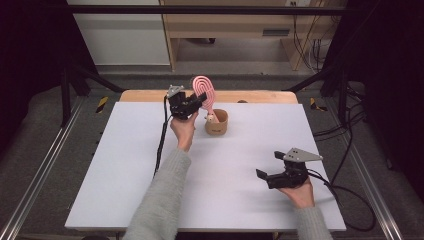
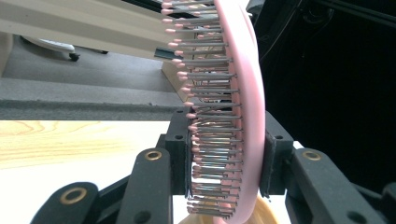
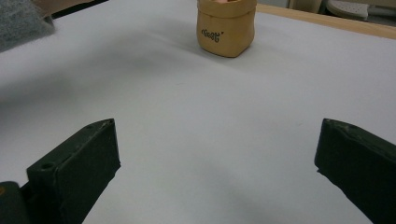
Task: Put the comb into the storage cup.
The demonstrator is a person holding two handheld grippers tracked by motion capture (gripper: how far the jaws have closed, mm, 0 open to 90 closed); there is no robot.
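Pink hairbrush point(image 1: 204, 89), clenched in the left tool point(image 1: 200, 101), stands handle-down in the tan pot point(image 1: 217, 123); right tool point(image 1: 269, 167) released.

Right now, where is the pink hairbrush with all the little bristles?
In the high view the pink hairbrush stands upright near the table's far edge, clamped in the left gripper, its handle down in the small tan fabric pot.

Pink hairbrush point(image 1: 204, 91), grey bristles; tan pouch point(image 1: 216, 123), perhaps black-lettered.
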